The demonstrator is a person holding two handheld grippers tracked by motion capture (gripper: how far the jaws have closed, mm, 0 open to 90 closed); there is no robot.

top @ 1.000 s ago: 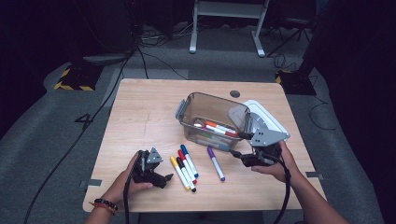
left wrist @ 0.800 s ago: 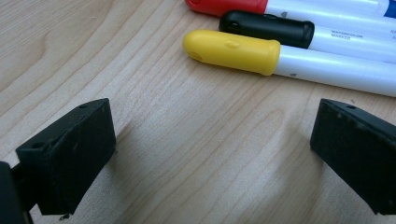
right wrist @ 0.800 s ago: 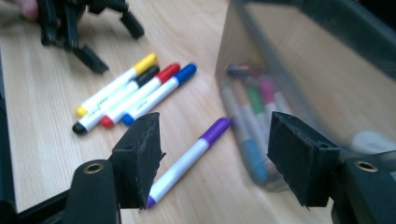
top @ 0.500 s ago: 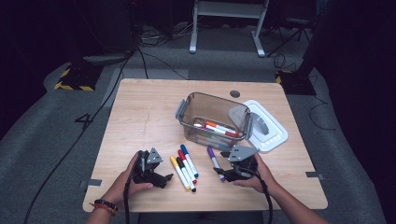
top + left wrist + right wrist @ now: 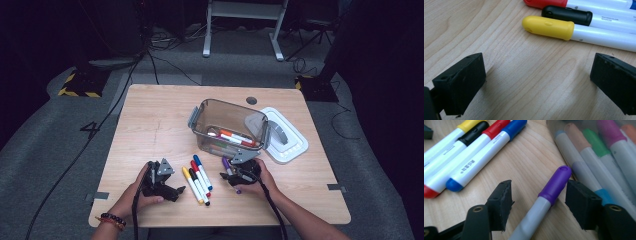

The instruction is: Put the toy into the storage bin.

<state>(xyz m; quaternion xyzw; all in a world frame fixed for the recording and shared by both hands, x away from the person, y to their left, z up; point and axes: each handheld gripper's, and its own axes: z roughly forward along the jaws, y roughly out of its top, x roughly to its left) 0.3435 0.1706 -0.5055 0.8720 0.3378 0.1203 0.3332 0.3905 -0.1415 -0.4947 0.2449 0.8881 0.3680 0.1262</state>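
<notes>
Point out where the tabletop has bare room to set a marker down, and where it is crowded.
Free: the wide far-left stretch of the table, left of the clear bin, and the near-right corner below the lid. Crowded: the near middle, where four markers lie between the left tool and the right tool, open around the purple marker.

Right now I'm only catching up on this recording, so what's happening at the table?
A person is putting markers into a clear bin. The right gripper sits open around a purple marker lying on the table, not yet clamped. The left gripper rests open beside the yellow marker; black, red and blue ones lie alongside. Several markers are already in the bin.
</notes>
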